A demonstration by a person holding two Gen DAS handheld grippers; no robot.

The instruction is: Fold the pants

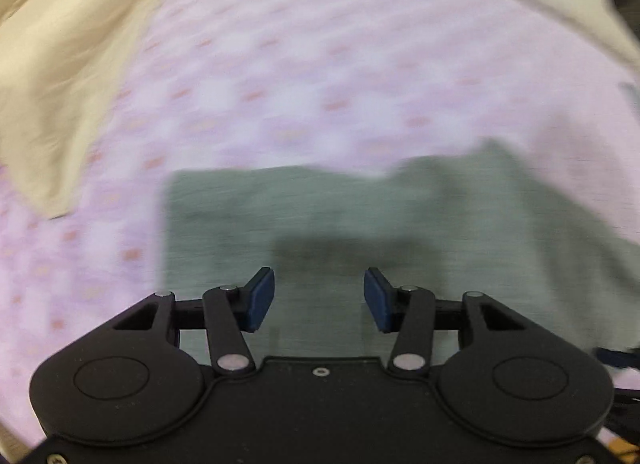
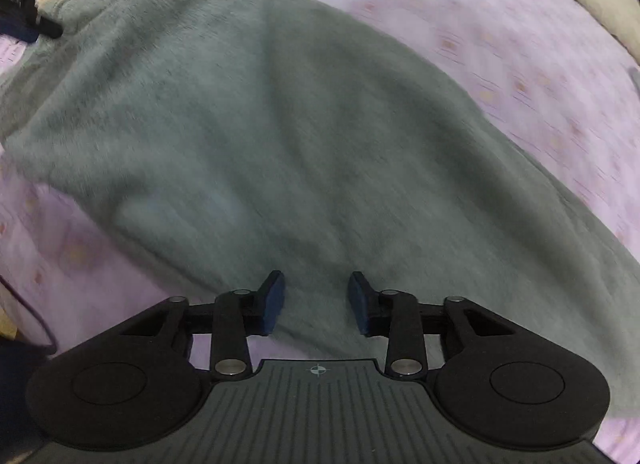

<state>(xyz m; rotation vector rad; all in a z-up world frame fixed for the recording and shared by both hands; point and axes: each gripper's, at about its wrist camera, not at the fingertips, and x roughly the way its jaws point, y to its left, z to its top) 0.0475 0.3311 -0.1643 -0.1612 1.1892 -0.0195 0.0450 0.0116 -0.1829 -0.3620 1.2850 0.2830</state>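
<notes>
Lying flat on a pink patterned bedsheet (image 2: 520, 64), fuzzy grey pants (image 2: 280, 124) spread beneath both downward-pointing grippers, left gripper (image 1: 319, 300) and right gripper (image 2: 316, 302), jaws apart, empty.

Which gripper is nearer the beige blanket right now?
Probably left. The left gripper hovers over the grey pants with the beige blanket looming beside it; from the right gripper it shows only at the far edges.

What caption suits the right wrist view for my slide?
Open right gripper above grey pants spread on a pink patterned sheet.
</notes>
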